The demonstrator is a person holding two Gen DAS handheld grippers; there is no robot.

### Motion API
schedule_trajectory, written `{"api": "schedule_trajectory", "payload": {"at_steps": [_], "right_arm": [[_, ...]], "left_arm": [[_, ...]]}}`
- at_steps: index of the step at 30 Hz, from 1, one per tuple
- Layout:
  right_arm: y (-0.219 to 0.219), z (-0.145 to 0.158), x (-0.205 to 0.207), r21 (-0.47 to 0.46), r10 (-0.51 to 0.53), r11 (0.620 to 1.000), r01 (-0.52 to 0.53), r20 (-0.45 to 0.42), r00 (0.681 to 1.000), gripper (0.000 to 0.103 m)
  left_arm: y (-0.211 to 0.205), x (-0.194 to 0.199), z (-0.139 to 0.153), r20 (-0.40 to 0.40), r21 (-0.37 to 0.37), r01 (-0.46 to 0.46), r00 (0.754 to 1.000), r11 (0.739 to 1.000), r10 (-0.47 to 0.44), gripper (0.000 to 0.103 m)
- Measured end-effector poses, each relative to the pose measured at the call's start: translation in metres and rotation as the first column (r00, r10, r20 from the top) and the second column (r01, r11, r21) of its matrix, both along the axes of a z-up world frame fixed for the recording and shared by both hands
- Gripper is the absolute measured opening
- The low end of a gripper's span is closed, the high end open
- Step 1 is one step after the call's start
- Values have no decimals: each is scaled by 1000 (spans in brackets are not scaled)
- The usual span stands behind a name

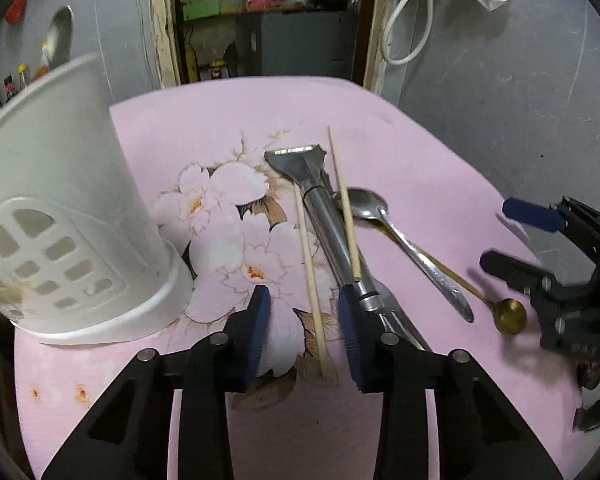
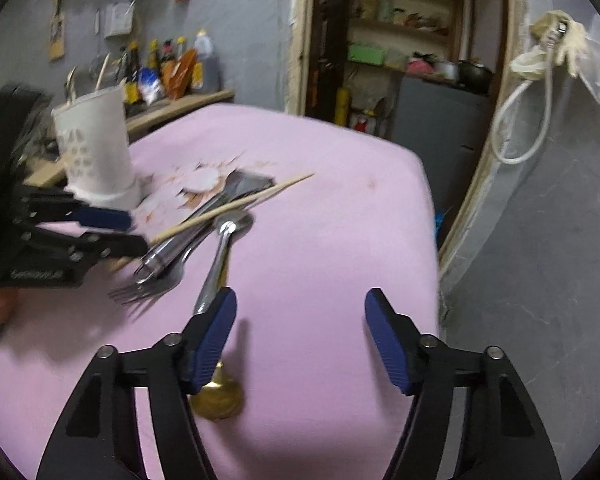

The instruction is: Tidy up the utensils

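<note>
Utensils lie on a pink flowered table point(image 1: 220, 120): a steel spatula point(image 1: 324, 216), two wooden chopsticks point(image 1: 310, 276) point(image 1: 343, 204), a fork point(image 2: 152, 284), a steel spoon point(image 1: 404, 244) and a small brass spoon point(image 1: 510, 315). A white perforated holder point(image 1: 68, 208) stands at the left. My left gripper point(image 1: 304, 320) is open, its pads on either side of one chopstick's near end. My right gripper point(image 2: 300, 340) is open and empty, with the brass spoon point(image 2: 218, 396) by its left finger point(image 2: 214, 336).
The table's far and right edges drop off to a grey floor point(image 2: 540, 280). A doorway with shelves point(image 2: 400, 40) is behind. Bottles point(image 2: 168, 68) stand on a shelf at the back left.
</note>
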State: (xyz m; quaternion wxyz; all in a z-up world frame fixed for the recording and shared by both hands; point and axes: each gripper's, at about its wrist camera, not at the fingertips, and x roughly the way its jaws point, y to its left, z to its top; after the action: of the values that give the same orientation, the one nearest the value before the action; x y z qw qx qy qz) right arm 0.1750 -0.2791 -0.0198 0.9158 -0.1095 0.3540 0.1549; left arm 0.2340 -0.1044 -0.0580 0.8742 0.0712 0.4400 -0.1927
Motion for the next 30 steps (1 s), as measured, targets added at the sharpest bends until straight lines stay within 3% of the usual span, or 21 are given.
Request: {"api": "schedule_trajectory", "payload": {"at_steps": [7, 15, 21, 24, 28, 30], "right_arm": [[19, -13, -1, -76, 76, 994, -81, -61, 995, 58], [25, -16, -1, -128, 69, 989, -77, -64, 996, 58], [24, -16, -7, -164, 75, 983, -85, -67, 995, 57], [26, -17, -6, -168, 70, 983, -80, -65, 995, 56], [32, -18, -2, -196, 69, 977, -78, -49, 996, 43], [32, -16, 0, -208, 58, 976, -64, -35, 998, 31]], "left_arm": [[1, 10, -1, -22, 0, -11, 1000, 1000, 11, 28], [-7, 16, -3, -21, 30, -19, 1000, 999, 20, 24], [1, 19, -2, -31, 0, -35, 999, 999, 35, 19], [-3, 16, -2, -20, 27, -29, 999, 999, 30, 18], [-7, 16, -3, -6, 59, -34, 999, 998, 34, 4], [-2, 18, -3, -18, 36, -42, 999, 998, 43, 2]]}}
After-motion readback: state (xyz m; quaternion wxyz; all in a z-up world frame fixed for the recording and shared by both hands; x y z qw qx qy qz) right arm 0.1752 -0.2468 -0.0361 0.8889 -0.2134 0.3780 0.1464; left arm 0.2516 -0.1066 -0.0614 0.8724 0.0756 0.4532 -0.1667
